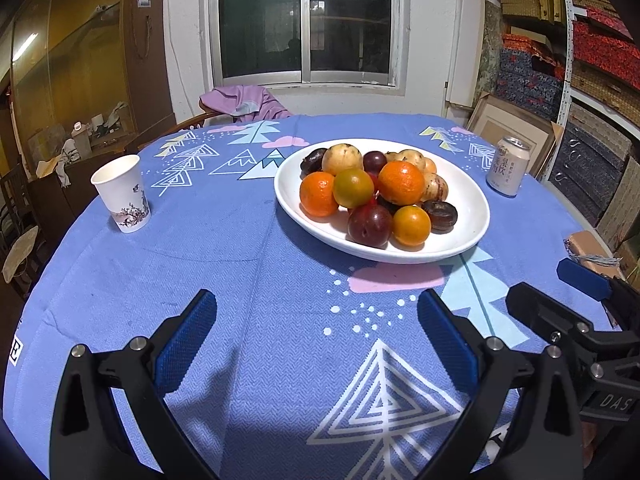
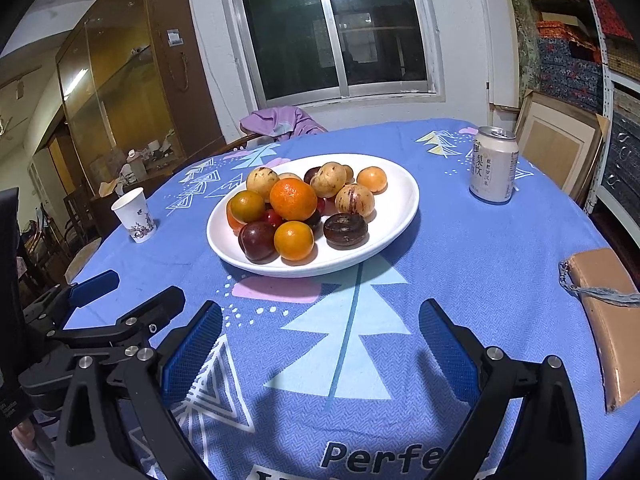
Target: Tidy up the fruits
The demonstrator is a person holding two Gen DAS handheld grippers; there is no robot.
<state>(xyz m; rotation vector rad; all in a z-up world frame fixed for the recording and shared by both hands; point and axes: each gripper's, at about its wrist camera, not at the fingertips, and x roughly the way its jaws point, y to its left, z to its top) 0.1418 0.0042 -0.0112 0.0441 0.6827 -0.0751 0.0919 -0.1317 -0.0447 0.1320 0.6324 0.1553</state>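
Note:
A white plate (image 1: 472, 200) (image 2: 404, 188) holds several mixed fruits on a round table with a blue cloth. Oranges (image 1: 401, 182) (image 2: 293, 199), dark plums (image 1: 369, 225) (image 2: 258, 240) and pale tan fruits (image 1: 342, 159) (image 2: 354, 199) lie piled together. My left gripper (image 1: 317, 312) is open over bare cloth, short of the plate's near rim. My right gripper (image 2: 321, 320) is open too, empty, just in front of the plate. Each gripper appears at the edge of the other's view: the right gripper (image 1: 560, 288) and the left gripper (image 2: 132, 288).
A paper cup (image 1: 122, 194) (image 2: 134, 215) stands at the table's left. A drink can (image 1: 508, 165) (image 2: 493, 164) stands at the right behind the plate. A tan pouch (image 2: 608, 320) lies at the right edge. A chair with purple cloth (image 1: 244, 100) stands beyond the table.

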